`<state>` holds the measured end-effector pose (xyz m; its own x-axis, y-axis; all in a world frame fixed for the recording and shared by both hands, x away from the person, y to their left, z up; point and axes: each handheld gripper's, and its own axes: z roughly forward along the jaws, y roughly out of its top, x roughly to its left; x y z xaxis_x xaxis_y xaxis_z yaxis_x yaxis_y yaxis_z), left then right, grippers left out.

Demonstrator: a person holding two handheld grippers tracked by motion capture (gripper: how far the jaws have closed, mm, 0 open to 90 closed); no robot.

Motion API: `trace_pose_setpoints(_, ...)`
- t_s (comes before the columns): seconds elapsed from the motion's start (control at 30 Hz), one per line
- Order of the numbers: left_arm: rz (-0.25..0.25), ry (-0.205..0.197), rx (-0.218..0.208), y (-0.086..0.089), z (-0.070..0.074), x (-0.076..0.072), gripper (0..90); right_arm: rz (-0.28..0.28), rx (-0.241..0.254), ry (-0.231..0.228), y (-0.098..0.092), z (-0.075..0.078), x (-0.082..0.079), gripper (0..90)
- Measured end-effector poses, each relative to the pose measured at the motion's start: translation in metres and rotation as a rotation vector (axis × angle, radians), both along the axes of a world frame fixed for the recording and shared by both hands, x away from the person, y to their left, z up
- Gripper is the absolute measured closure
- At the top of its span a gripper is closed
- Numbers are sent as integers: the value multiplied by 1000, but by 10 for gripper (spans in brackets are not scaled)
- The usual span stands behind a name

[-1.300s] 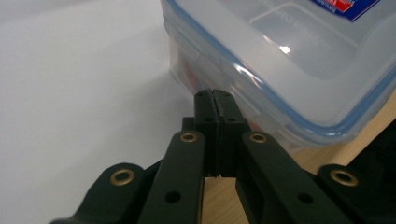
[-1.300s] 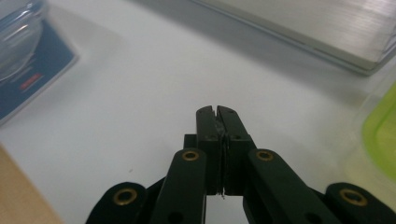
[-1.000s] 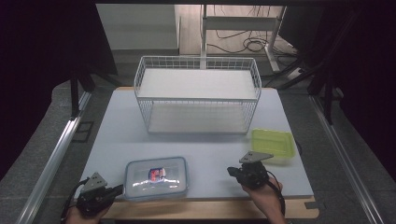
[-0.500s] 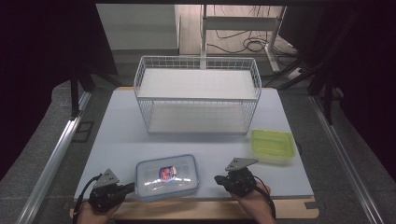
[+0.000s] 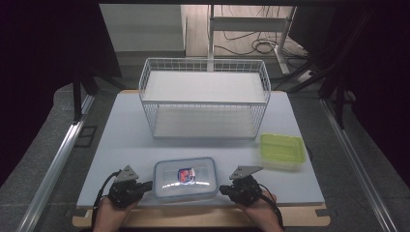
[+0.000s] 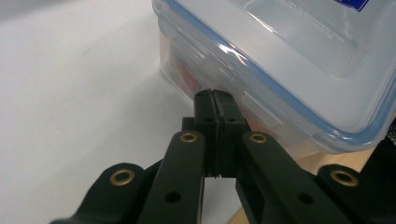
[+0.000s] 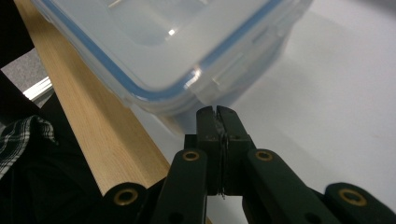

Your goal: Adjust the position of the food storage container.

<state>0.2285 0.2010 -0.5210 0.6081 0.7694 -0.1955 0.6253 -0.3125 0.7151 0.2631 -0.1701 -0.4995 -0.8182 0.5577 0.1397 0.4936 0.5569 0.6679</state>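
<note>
A clear lidded box (image 5: 185, 178) with a blue seal and a red-and-blue label lies near the table's front edge. My left gripper (image 5: 147, 184) points at its left end, jaws shut with nothing between them. In the left gripper view the shut tips (image 6: 215, 95) touch the box (image 6: 289, 60) at its side latch. My right gripper (image 5: 223, 189) points at the box's right end, also shut and holding nothing. In the right gripper view its tips (image 7: 216, 111) sit just below a corner of the box (image 7: 154, 42), close to its latch.
A white wire rack (image 5: 203, 96) with two shelves stands at the back of the white tabletop (image 5: 125, 145). A green tray (image 5: 282, 150) lies at the right. A wooden strip (image 7: 107, 140) runs along the table's front edge.
My left gripper has moved right up to the box's left end, and the box has shifted right. My right gripper has moved left and slightly toward the front edge. Both stayed shut.
</note>
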Motion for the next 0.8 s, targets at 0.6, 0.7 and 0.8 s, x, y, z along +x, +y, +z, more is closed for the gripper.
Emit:
trace_pose_setpoints(0.6, -60, -19, 36, -42, 3, 41, 897, -127, -41, -19, -33, 1, 11, 891)
trace_pose_setpoints(0.7, -68, -8, 10, -39, 3, 40, 895, -125, -34, -14, -34, 0, 11, 885)
trace_pose_setpoints(0.8, -64, -58, 36, -30, 6, 29, 772, -123, -44, -18, -36, 0, 11, 831)
